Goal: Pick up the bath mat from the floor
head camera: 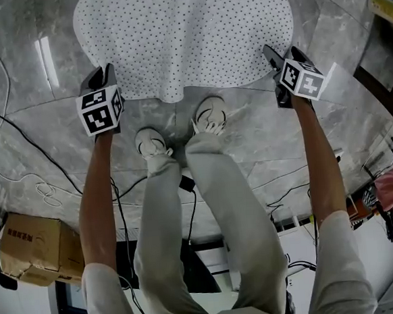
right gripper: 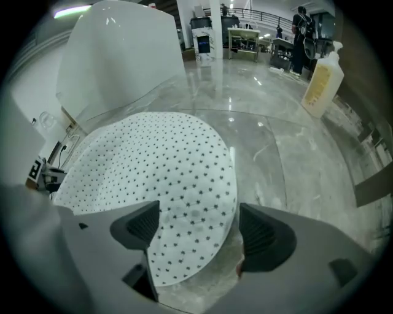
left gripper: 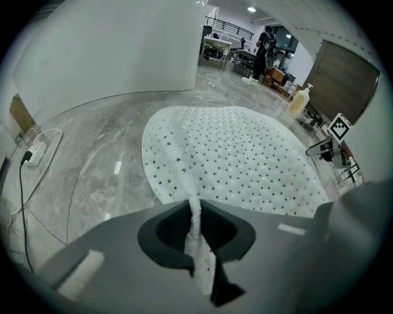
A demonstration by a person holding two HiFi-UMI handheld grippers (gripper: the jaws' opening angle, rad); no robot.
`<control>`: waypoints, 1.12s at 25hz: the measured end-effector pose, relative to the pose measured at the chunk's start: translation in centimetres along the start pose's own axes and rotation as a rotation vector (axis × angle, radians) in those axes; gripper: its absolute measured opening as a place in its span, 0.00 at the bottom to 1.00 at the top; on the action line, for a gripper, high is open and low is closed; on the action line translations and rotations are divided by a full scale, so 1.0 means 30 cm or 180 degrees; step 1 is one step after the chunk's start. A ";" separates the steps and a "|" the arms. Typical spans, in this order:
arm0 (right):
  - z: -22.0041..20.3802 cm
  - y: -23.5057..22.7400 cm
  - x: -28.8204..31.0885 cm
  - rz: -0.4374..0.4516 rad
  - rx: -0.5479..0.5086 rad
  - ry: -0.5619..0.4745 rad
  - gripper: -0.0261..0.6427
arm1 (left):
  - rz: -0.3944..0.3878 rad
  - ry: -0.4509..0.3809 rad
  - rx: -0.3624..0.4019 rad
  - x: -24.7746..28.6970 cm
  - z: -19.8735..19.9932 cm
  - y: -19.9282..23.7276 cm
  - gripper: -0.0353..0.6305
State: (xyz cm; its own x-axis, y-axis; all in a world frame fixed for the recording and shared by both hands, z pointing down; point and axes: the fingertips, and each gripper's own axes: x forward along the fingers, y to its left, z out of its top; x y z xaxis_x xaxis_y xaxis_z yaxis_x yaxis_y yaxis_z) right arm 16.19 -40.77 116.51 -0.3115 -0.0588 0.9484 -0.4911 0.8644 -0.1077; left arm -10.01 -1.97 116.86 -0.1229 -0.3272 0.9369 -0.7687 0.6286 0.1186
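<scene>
Grey marble floor, and the white dotted bath mat lies flat on it ahead of my feet, near edge towards me. My left gripper is clamped on a pinched-up fold of the mat's near left edge. My right gripper is at the near right edge, jaws spread wide with the mat's rim lying between them, pads not pressing it. The step, as I judge it, is the right-hand pinch: go lower so the rim sits deep between the pads, squeeze firmly, then lift both sides level so the mat doesn't slip out. Writing: the cardboard box has print too small to read, and the bottle label is unreadable.
</scene>
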 end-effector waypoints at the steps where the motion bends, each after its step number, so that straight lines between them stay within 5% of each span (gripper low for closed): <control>1: 0.012 -0.006 0.009 0.0017 0.0010 0.0000 0.59 | 0.0005 -0.0006 -0.0004 0.001 0.002 0.001 0.12; 17: -0.009 0.007 0.049 -0.0127 -0.0048 0.0369 0.60 | 0.0112 -0.0063 -0.0098 0.014 0.000 0.002 0.12; 19: -0.008 0.031 0.043 -0.0118 -0.0125 0.0356 0.55 | 0.0113 -0.0063 -0.0093 0.016 0.003 0.002 0.12; 20: -0.005 0.049 0.044 -0.0105 -0.0167 0.0361 0.39 | 0.0110 -0.0061 -0.0088 0.015 0.005 0.003 0.12; 28: 0.008 0.066 0.040 -0.0162 -0.0122 0.0376 0.38 | 0.0040 -0.0048 -0.0079 0.010 0.009 0.003 0.12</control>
State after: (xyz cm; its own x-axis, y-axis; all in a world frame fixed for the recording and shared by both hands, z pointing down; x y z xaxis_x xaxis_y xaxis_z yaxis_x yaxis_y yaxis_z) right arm 14.64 -39.26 117.38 -0.1881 -0.0458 0.9811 -0.4716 0.8805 -0.0493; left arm -10.28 -2.19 117.06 -0.1422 -0.3295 0.9334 -0.7512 0.6500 0.1150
